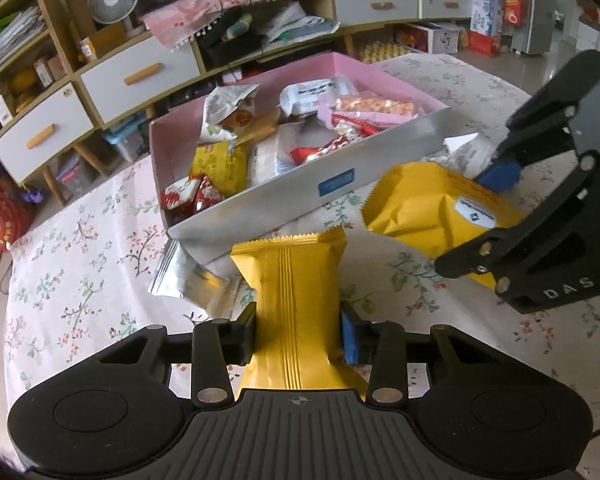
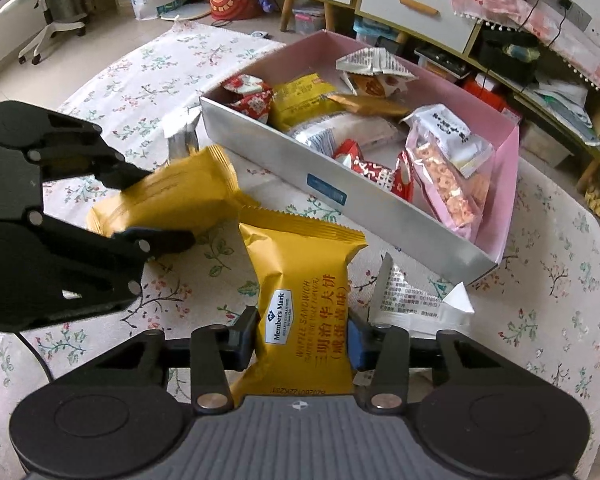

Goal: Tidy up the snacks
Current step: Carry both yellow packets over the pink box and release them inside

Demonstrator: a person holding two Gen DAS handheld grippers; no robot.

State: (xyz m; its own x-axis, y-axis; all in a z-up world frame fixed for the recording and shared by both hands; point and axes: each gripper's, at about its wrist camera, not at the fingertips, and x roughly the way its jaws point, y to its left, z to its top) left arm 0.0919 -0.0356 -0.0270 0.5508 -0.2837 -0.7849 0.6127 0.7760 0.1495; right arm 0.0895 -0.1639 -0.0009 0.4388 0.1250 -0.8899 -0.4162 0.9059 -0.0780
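Observation:
My left gripper [image 1: 298, 334] is shut on a yellow snack pack [image 1: 296, 300], seam side up, above the table just short of the box. My right gripper [image 2: 302, 338] is shut on a second yellow Member's Mark waffle pack [image 2: 300, 280]. Each gripper shows in the other view, the right gripper [image 1: 472, 220] with its pack [image 1: 432, 204], the left gripper [image 2: 156, 208] with its pack [image 2: 172, 196]. The open box [image 1: 300, 200], silver outside and pink inside, holds several snack packs; it also shows in the right wrist view [image 2: 340, 192].
A silver packet [image 1: 180, 276] lies on the flowered tablecloth [image 1: 80, 264] against the box's near left corner. A white packet [image 2: 420, 300] lies by its near right corner. Shelves with drawers [image 1: 112, 76] stand behind the table.

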